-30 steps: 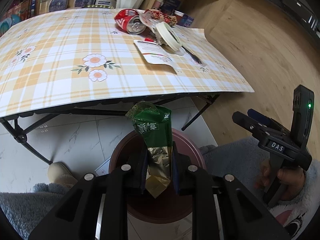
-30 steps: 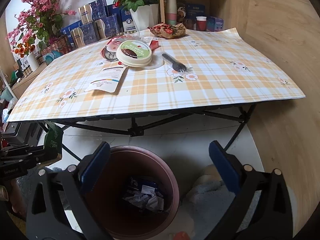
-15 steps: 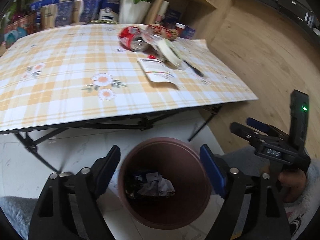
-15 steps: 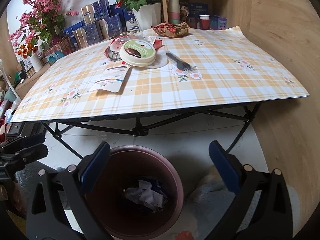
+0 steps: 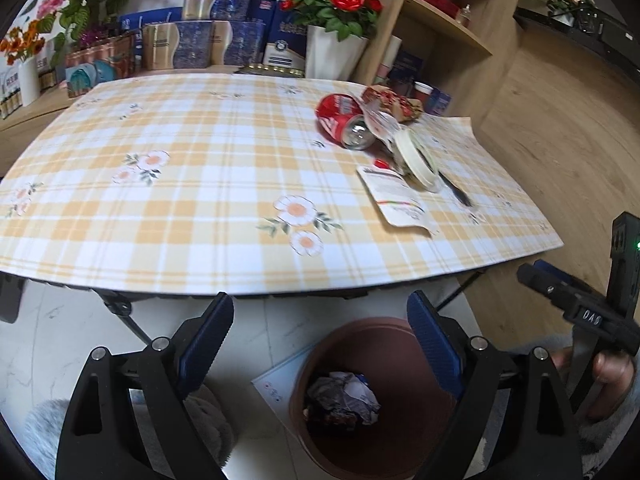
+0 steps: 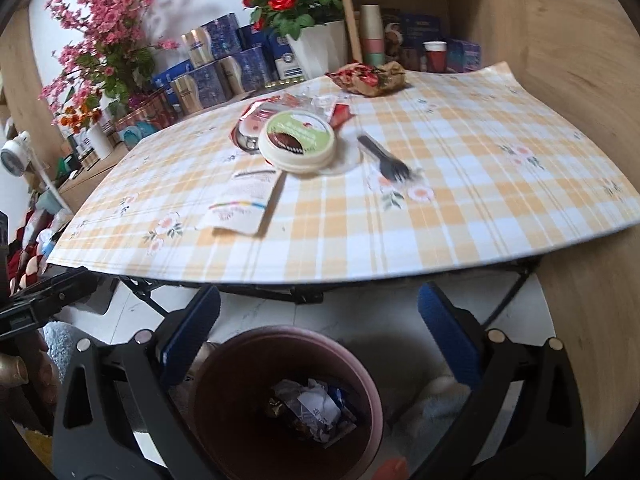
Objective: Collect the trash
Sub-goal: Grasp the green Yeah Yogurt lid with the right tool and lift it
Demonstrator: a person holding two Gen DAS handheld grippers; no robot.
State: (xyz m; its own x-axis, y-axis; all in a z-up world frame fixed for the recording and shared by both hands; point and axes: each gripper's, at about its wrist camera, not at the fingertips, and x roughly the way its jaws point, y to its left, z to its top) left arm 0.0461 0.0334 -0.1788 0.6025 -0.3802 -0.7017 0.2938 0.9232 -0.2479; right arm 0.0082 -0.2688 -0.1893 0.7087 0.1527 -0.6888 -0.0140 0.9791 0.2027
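With both the left gripper [image 5: 320, 330] and right gripper [image 6: 318, 322] spread empty over the bin [image 5: 316, 344], the person is best reaching for the near pouch [image 5: 398, 200] edge-on.

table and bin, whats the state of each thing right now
left gripper: open, nothing between the fingers
right gripper: open, empty
bin: upright on the floor, crumpled wrappers at the bottom
can: on its side
round tub: lid on
pouch: lying flat
fork: lying flat
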